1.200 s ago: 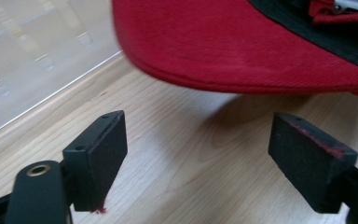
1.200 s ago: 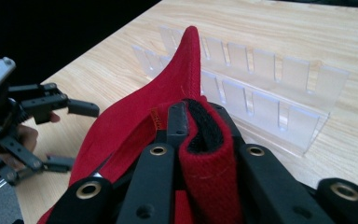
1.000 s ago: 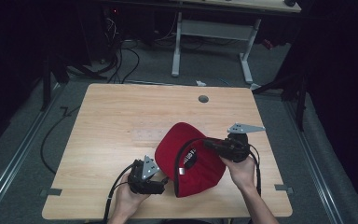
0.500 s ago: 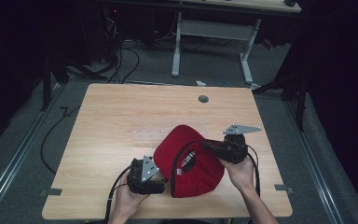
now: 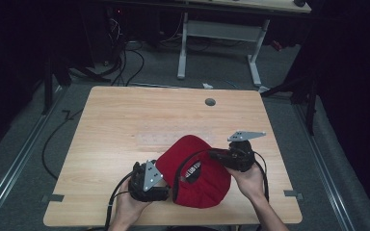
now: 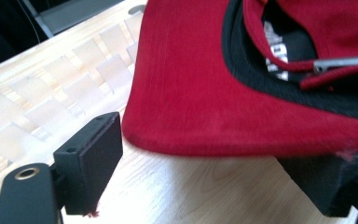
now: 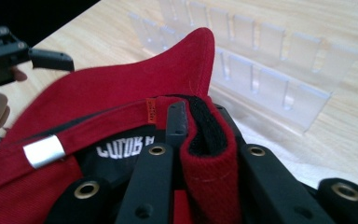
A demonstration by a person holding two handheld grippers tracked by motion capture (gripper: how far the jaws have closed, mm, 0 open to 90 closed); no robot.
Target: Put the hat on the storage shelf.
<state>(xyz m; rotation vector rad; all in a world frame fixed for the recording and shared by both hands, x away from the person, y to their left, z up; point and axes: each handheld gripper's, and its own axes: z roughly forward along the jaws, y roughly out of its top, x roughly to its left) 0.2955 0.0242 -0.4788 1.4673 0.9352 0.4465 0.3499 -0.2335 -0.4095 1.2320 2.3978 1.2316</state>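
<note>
Low in the frame, your right gripper (image 5: 217, 155) pinches the red cap (image 5: 195, 171) rim on the wooden table (image 5: 125, 120), your left gripper (image 5: 161, 191) gapes around its brim, clear slotted rack (image 7: 261, 51) beyond.

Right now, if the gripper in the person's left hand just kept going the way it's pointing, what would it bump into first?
Most likely the red cap. The left gripper has its jaws open, and the cap's brim edge lies just ahead between them, on the wooden table. Exact depth is hard to judge.

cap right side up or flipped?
Flipped. The red cap lies opening-up on the table: the black sweatband, inner label and back strap all face the cameras. The right hand-held gripper pinches its rim.
</note>
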